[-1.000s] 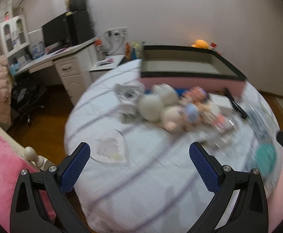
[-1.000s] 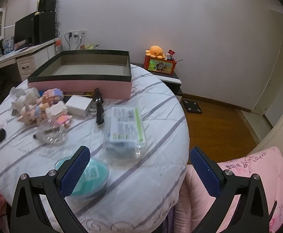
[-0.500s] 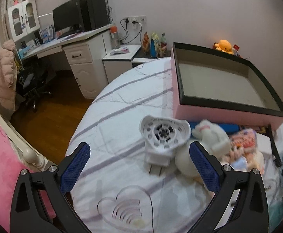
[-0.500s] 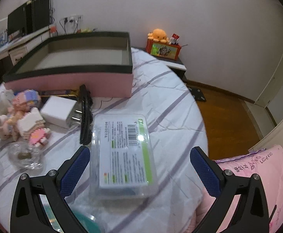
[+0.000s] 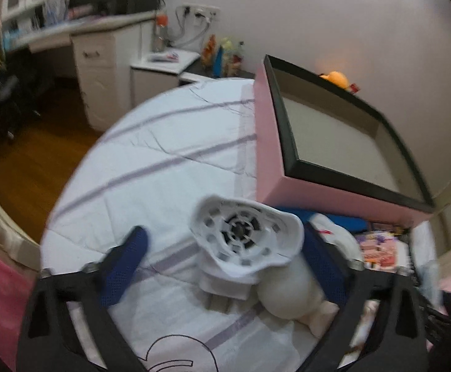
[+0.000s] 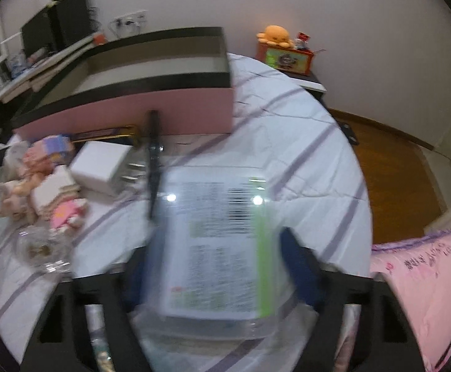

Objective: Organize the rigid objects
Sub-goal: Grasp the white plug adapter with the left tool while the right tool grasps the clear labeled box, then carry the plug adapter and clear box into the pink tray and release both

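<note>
Since both tools have just been closing, the left tool (image 5: 225,257) straddles the stiff, light white plastic fan housing (image 5: 245,235) without pinching yet, while the right tool (image 6: 217,266) looks about clamped on the slippery clear plastic box (image 6: 216,248); sides are best.

My blue pads (image 5: 126,266) meshed and rubbery, white fan (image 5: 245,238) in matt moulded plastic, clear glossy plastic case (image 6: 216,257) with paper label, smooth matt pink box (image 5: 334,192), soft striped cotton sheet (image 5: 163,167), polished wood floor (image 6: 389,167)

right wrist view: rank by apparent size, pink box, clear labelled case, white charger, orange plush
1. Pink box
2. Clear labelled case, close behind; it sits nearest the camera, so its true rank against the box is unsure
3. White charger
4. Orange plush, far back
</note>
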Demonstrator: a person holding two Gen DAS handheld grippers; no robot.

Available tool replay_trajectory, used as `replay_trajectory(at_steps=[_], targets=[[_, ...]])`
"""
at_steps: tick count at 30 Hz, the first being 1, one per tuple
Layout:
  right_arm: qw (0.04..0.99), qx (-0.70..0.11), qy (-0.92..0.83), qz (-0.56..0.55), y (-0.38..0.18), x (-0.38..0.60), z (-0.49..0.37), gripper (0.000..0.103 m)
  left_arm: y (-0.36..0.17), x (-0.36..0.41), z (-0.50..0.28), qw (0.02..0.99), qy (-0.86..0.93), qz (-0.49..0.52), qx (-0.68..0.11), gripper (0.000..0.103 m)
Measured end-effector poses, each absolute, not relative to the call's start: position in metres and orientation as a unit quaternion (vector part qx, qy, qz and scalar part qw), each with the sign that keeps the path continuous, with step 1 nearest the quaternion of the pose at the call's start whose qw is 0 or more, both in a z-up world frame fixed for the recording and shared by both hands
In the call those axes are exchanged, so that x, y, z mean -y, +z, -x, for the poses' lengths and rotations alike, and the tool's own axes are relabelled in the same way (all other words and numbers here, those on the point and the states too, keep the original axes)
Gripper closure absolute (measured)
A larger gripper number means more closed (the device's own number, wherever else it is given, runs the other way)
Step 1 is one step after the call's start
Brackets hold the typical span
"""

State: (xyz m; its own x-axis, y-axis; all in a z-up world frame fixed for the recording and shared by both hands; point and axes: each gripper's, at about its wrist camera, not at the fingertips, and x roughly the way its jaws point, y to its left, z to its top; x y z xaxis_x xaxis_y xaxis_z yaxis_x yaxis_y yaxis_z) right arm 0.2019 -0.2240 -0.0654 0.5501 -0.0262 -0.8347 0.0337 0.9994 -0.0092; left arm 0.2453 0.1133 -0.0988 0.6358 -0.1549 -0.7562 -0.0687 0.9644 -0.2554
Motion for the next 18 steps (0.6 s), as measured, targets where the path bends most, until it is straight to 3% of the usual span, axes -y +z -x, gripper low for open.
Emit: replay_trajectory(at_steps=[1, 2, 7, 18], targets=[[0.881, -0.473, -0.019, -0.004, -0.065, 0.224, -0.202, 0.039, -0.097, -0.115, -0.244, 0.894, -0.031, 0.131, -0.427, 0.046], [0.881, -0.473, -0.020, -0.006, -0.066, 0.225, -0.203, 0.039, -0.097, -0.113, -0.244, 0.893, -0.030, 0.117, -0.434, 0.050], [0.882, -0.470, -0.016, -0.026, -0.065, 0.233, -0.206, 0.039, -0.093, -0.102, -0.236, 0.900, -0.005, 0.057, -0.433, 0.050], [0.897, -0.438, -0.026, -0.062, -0.047, 0.240, -0.198, 0.039, -0.078, -0.111, -0.222, 0.907, 0.005, 0.061, -0.417, 0.050]])
